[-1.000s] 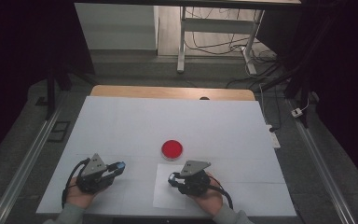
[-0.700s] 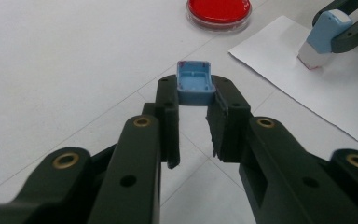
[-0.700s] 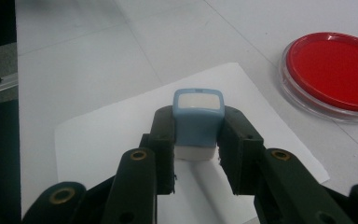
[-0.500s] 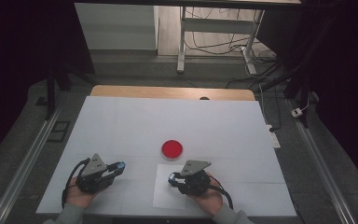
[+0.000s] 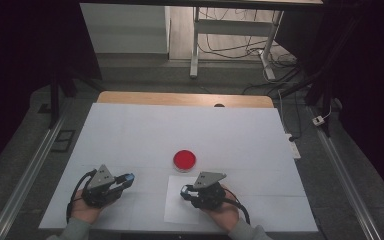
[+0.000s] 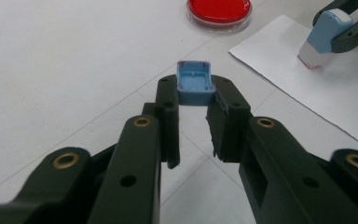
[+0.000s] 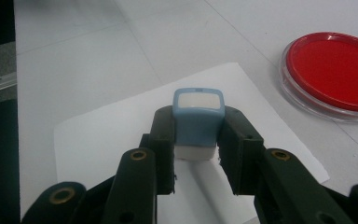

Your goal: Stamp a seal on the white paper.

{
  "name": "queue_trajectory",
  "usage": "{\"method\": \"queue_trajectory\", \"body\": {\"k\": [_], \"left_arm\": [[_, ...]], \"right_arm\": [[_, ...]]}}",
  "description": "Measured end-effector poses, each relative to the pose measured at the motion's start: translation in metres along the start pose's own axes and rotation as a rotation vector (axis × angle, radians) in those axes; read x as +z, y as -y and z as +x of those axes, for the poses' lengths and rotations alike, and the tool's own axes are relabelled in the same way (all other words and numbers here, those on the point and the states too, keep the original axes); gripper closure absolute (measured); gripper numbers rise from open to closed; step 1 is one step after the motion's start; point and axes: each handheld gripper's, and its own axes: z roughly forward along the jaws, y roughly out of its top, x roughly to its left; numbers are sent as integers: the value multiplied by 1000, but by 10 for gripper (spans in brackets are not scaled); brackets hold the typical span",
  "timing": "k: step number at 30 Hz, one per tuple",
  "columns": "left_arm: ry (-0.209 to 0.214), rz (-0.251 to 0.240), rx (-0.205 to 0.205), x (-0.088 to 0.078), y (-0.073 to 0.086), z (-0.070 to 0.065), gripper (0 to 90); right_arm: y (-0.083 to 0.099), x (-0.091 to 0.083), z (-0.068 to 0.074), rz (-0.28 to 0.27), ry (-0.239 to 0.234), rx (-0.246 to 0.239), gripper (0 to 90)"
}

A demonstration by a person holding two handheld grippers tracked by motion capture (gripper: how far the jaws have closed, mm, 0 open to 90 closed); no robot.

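Note:
My left gripper (image 6: 196, 100) is shut on a small blue cap (image 6: 196, 83), its hollow side up, held just above the white table (image 5: 130, 135). My right gripper (image 7: 198, 119) is shut on a blue stamp (image 7: 197, 105) with a white label on top. It hovers over a white paper sheet (image 7: 121, 140). From the left gripper view the stamp (image 6: 326, 32) has a red-tinted lower face close to the paper (image 6: 317, 93); whether they touch I cannot tell. A round red ink pad (image 5: 184, 159) lies just beyond both grippers. In the high view the left gripper (image 5: 129, 178) and right gripper (image 5: 184, 190) rest near the front edge.
The paper sheet (image 5: 180, 212) lies at the table's front, under my right hand. A wooden strip (image 5: 180, 99) borders the table's far edge. Metal rails (image 5: 30, 170) run along both sides, and cables lie on the floor behind.

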Motion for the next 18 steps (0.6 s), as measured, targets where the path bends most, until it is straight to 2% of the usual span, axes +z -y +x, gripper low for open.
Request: {"method": "queue_trajectory", "body": {"k": [12, 18], "left_arm": [[0, 1, -3, 0, 0, 2, 741], [-2, 2, -4, 0, 1, 2, 741]], "right_arm": [[-4, -4, -1, -6, 9, -3, 670], [-7, -15, -6, -75, -2, 36, 669]]}}
